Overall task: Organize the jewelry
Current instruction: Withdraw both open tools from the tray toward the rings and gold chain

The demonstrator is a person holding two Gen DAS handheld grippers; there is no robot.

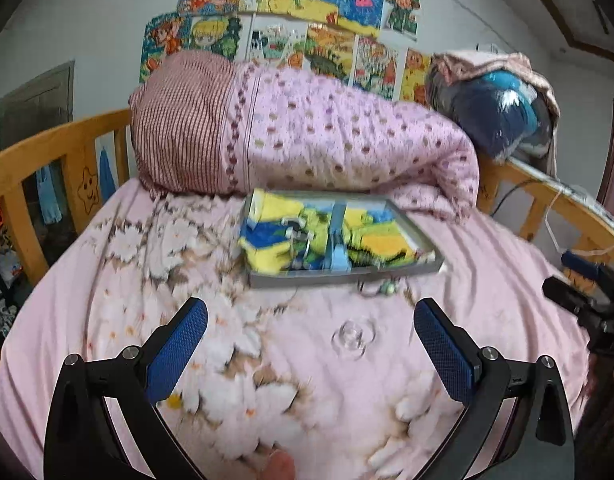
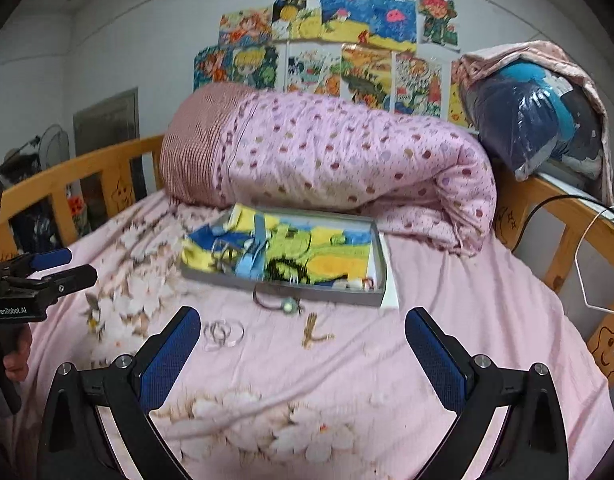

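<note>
**Jewelry waits loose beside its tray**

Both the left gripper [image 1: 311, 334] and right gripper [image 2: 303, 334] hover wide-jawed and empty. Just beyond lie a clear bangle [image 2: 223, 333], pendant cord [image 2: 281, 303] and gold piece [image 2: 313, 334], short of the far sorting tray [image 2: 381, 264].

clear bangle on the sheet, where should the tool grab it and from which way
The clear bangle lies flat on the bed sheet, apart from the tray. Come straight down from above with the open right tool and pinch one side of its thin rim, one finger inside the ring and one outside. It looks slippery.
</note>
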